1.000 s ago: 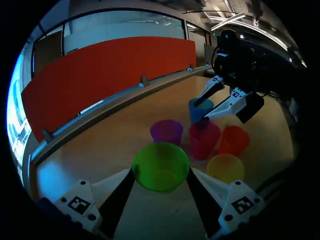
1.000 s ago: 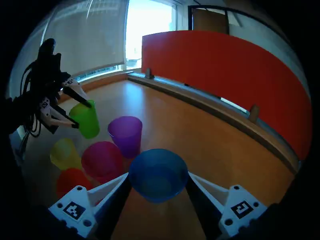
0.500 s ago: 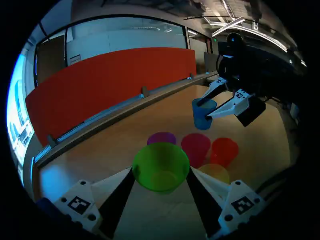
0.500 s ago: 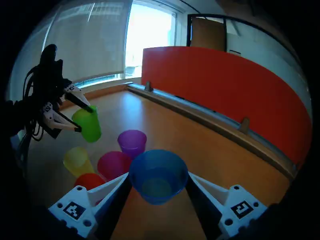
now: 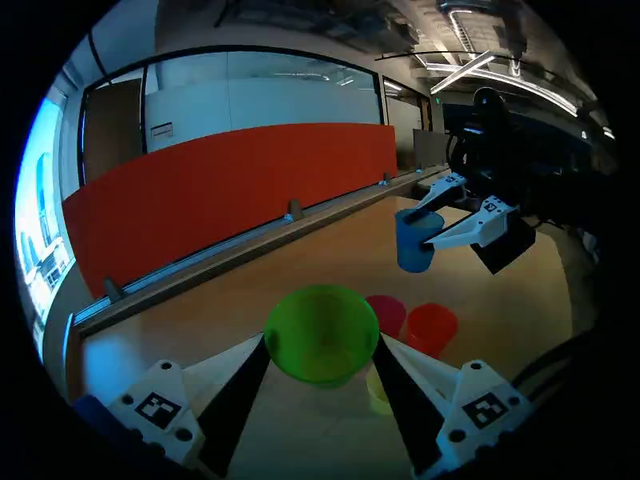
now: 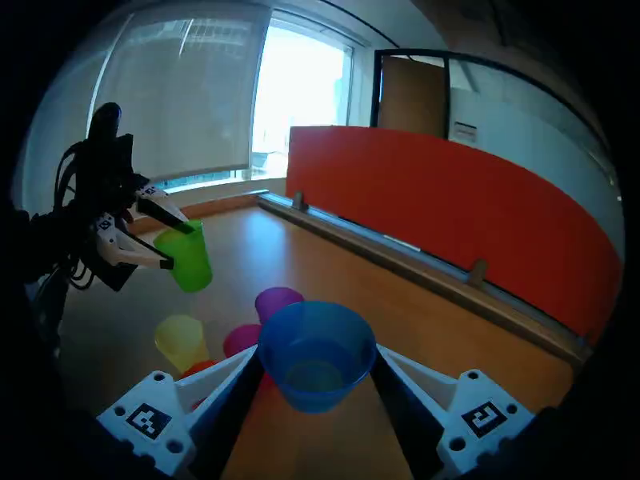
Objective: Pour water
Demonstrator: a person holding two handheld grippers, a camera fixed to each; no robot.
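Note:
In the left gripper view my left gripper (image 5: pixel 322 352) is shut on a green cup (image 5: pixel 322 334), held upright above the wooden table (image 5: pixel 304 248). Farther off, the right gripper (image 5: pixel 432 222) holds a blue cup (image 5: pixel 414 240) in the air. In the right gripper view my right gripper (image 6: pixel 317 364) is shut on that blue cup (image 6: pixel 317 352), with a little liquid at its bottom. The left gripper (image 6: pixel 164 236) with the green cup (image 6: pixel 186 256) hangs at the left.
Below on the table stand a purple cup (image 6: pixel 276 302), a magenta cup (image 6: pixel 242 338), a yellow cup (image 6: pixel 181 340) and an orange-red cup (image 5: pixel 430 326). A red partition (image 6: pixel 448 208) runs along the table's far edge. Windows (image 6: pixel 300 112) are behind.
Both grippers have risen with their cups. The cups on the table now look smaller and lower in both views, partly hidden behind the held cups.

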